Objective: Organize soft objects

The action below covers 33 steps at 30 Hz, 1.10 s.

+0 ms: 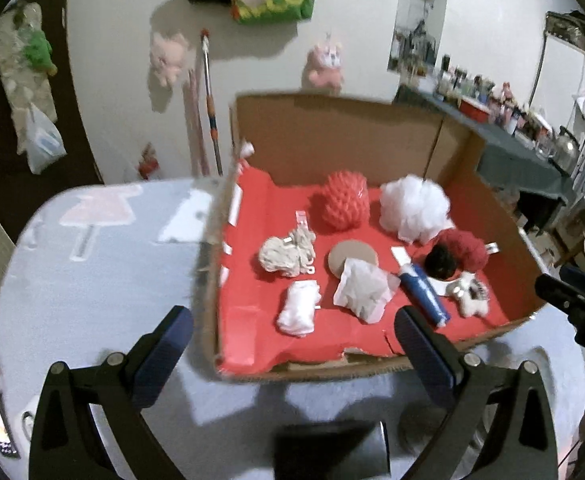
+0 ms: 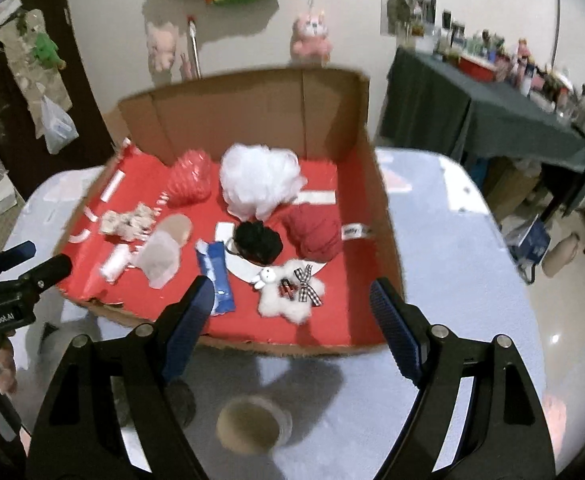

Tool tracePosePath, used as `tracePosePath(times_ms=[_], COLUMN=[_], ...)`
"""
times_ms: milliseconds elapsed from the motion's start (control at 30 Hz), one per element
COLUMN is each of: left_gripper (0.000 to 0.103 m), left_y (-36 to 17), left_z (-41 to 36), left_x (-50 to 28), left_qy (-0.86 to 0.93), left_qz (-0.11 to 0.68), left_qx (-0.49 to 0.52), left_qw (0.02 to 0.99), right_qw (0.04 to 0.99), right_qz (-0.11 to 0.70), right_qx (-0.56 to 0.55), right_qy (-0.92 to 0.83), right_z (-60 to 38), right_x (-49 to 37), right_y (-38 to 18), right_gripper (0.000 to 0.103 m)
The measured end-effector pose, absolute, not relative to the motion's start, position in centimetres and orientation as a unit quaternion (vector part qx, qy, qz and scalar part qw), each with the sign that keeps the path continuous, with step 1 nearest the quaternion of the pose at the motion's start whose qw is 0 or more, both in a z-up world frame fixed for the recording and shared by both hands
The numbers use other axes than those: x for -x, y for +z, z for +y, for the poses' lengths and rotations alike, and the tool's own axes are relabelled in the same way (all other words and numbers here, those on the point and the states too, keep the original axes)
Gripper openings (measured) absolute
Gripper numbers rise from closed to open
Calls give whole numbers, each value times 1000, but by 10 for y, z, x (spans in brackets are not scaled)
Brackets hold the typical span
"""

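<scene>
A shallow cardboard box (image 1: 332, 128) with a red lining is seen on a pale table (image 1: 92, 280), and the soft objects are all found inside it. Along the far wall are set a red spiky ball (image 1: 346, 200) and a white mesh pouf (image 1: 414, 206); toward the right wall lie a red yarn ball (image 1: 466, 248) and a black pompom (image 1: 441, 262), touching each other. Near the left wall a cream rag bundle (image 1: 286, 254) is seen, with a white rolled cloth (image 1: 298, 308) and a crumpled white pouch (image 1: 362, 290) closer to the near edge. A blue packet (image 2: 217, 280) lies with its long axis running from the near edge toward the far wall, and a white fluffy toy (image 2: 288, 294) with a checked bow rests just beside it, at the near right.

The left gripper (image 1: 292, 344) is held with its jaws spread wide and nothing between them, before the near left corner; the rolled cloth lies straight ahead of it. The right gripper (image 2: 292, 312) is likewise spread and empty, hovering at the near edge, with the fluffy toy directly ahead between its fingers' line.

Whether the objects are already arranged or are yet to be sorted cannot be settled from this scene. Any reach inward must clear the low near wall of the box.
</scene>
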<state>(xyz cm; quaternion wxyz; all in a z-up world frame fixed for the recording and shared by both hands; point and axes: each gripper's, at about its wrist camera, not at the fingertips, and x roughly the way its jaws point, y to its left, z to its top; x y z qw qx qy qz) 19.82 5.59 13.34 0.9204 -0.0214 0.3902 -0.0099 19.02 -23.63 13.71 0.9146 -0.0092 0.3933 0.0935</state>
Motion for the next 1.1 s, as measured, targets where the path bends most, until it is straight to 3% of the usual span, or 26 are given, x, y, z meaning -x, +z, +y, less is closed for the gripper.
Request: tracePosePath(times_ms=[100,200,433,900,1100], left_gripper=[103,103,103,103,103], left_y=[150,158,144,43,21], left_z=[53,50,34,9,3], left_x=[-165,-130,-70,-80,-89], left_qy=[-10,-15,-38,-48,-26], left_qz=[354,323,301,405,429], left_qx=[18,16,8,15,-4], left_qw=[935,946,953,913,903], right_qw=[925,931,938,907,908], right_qz=[367,347,328,411,411], right_qx=[23,24,20,16,32], right_qy=[95,107,114,92,77], right_z=[-235,-234,-232,-234,-231], right_x=[-160,-127,-61,-54,-58], right_y=[150,153,128,24,13], right_gripper=[80,87,88,88,88])
